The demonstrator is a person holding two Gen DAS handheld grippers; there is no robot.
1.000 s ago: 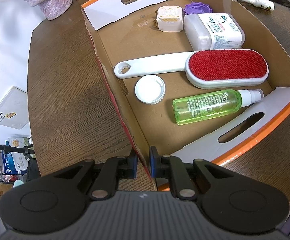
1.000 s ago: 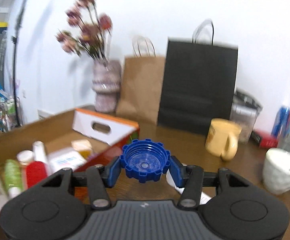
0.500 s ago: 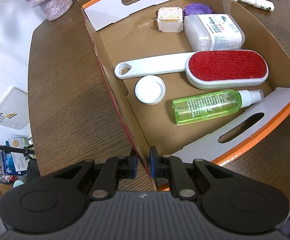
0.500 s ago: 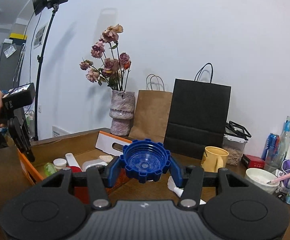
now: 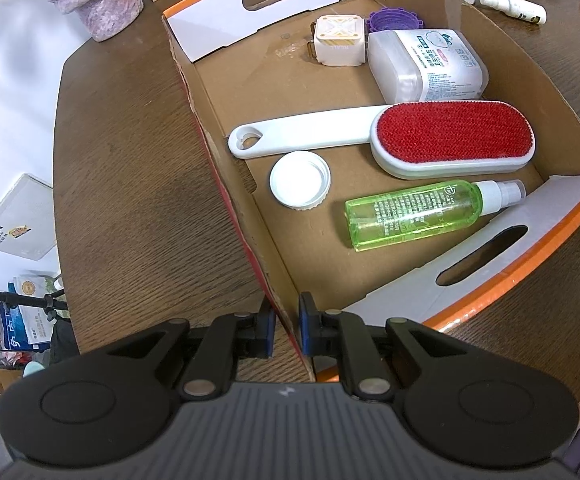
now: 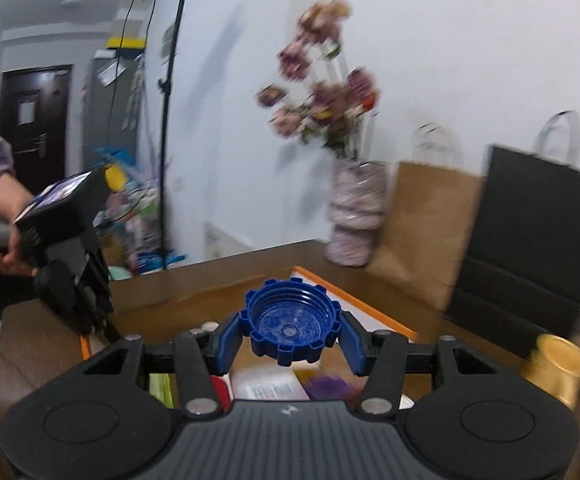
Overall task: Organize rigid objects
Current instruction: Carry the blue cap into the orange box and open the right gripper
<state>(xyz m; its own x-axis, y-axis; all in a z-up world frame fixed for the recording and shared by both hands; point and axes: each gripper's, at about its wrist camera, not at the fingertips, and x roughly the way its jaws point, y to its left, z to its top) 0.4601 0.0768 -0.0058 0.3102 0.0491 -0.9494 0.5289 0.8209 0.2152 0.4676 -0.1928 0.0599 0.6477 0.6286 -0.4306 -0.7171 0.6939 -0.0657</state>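
Observation:
My left gripper (image 5: 286, 330) is shut on the near corner wall of the cardboard box (image 5: 218, 168), pointing steeply down. Inside the box lie a red lint brush (image 5: 449, 136), a white lid (image 5: 299, 180), a green spray bottle (image 5: 409, 212), a white container (image 5: 429, 64), a small square case (image 5: 337, 40) and a purple cap (image 5: 393, 20). My right gripper (image 6: 290, 334) is shut on a blue notched cap (image 6: 290, 324), open side toward the camera, held above the box's orange rim (image 6: 353, 300). The right wrist view also shows the left gripper (image 6: 90, 312) in a person's hand (image 6: 6, 208).
A vase (image 5: 90, 0) of dried flowers stands on the wooden table beyond the box. A small white spray bottle (image 5: 513, 4) lies to the box's right. A brown paper bag (image 6: 421, 232), a black bag (image 6: 529, 248) and a yellow mug (image 6: 553, 368) stand at the right.
My right gripper has risen and swung left with the blue cap, so that it now looks over the box toward the left gripper. The left gripper has kept still.

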